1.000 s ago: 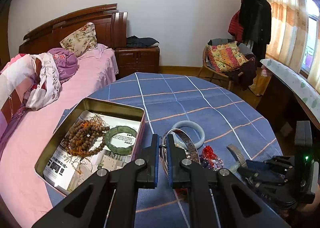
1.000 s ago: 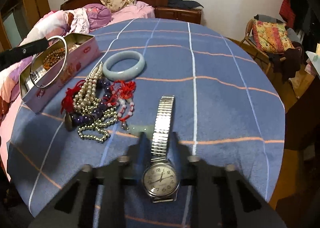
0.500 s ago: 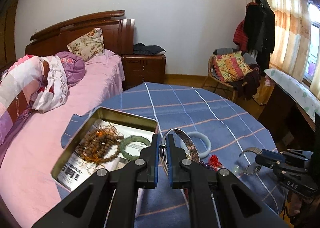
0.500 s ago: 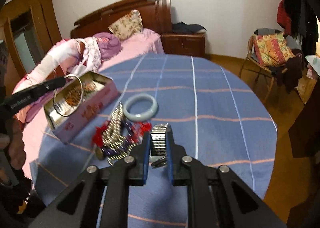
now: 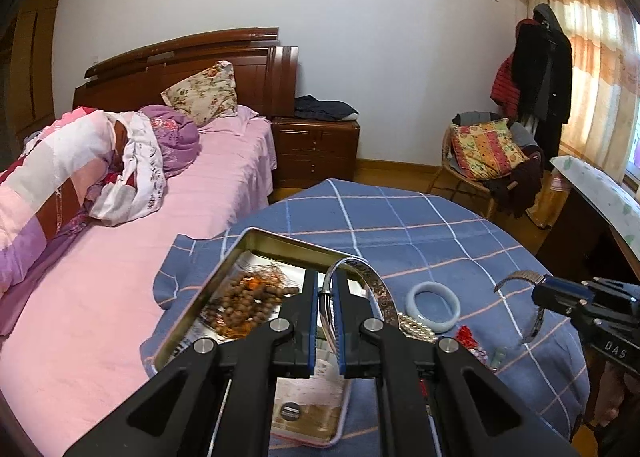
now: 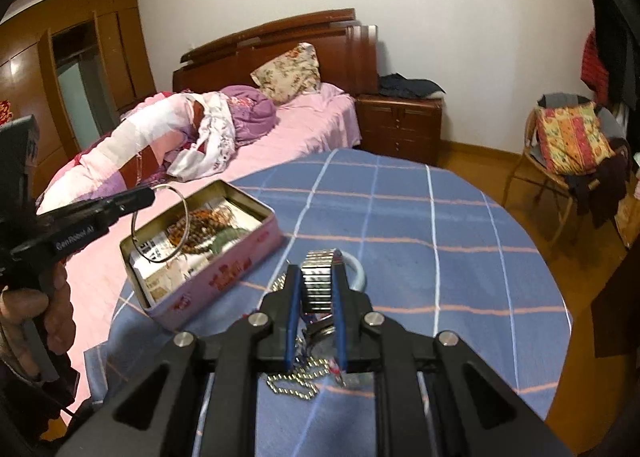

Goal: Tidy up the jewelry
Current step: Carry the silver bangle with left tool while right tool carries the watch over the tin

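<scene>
- Left gripper (image 5: 328,289) was clamped on a thin silver bangle (image 5: 376,289); the hoop stood on edge, held in the air above the open tin (image 5: 256,235).
- From the right wrist view the same bangle (image 6: 160,225) hung at the tip of the left gripper (image 6: 150,193), over the tin's near end; a hand (image 6: 36,309) gripped the handle.
- Right gripper (image 6: 318,289) was closed on the metal band of a wristwatch (image 6: 318,277); the watch case dangled below between the fingers, clear of the cloth.
- In the left wrist view the right gripper (image 5: 536,291) held that watch band (image 5: 516,279) arching over the table.
- The tin (image 6: 224,269), pink-sided, sat at the bed-side edge of the table with its lid off. Inside: printed paper lining, a heap of brown prayer beads (image 5: 248,297), a green bangle (image 6: 228,237) partly visible.
- On the blue checked tablecloth (image 5: 400,217) beside the tin: a pale jade bangle (image 5: 432,303), a silver bead chain (image 6: 296,383), red-tasselled pieces (image 5: 466,335), lying close together.
</scene>
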A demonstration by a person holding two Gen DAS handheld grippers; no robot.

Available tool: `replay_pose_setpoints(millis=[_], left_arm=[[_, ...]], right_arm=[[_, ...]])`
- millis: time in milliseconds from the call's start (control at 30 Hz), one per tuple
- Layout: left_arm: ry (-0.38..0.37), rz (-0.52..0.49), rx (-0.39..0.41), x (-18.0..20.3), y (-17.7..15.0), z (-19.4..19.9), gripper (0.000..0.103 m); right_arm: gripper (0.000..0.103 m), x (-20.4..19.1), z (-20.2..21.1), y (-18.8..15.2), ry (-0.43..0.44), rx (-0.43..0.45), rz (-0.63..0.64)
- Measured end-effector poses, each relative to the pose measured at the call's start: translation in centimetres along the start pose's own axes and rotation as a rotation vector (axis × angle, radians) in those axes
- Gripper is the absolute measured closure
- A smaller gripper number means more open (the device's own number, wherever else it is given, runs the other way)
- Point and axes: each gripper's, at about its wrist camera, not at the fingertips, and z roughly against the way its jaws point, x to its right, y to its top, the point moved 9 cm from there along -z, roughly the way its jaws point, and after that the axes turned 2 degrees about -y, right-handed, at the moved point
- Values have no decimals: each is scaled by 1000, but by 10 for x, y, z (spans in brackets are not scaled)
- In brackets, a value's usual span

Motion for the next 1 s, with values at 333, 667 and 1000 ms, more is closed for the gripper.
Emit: replay_pose_setpoints(millis=[333,667,1000], left_arm=[[42,21,9,-30,5,-1,97],[77,46,-1,-56,3,-5,97],[85,58,-19,-69,-1,-10,97]], right_arm=[[85,-28,-16,29,62,26,41],[85,-67,-28,57,145,57,80],[85,-96,-39,62,231,46,91]])
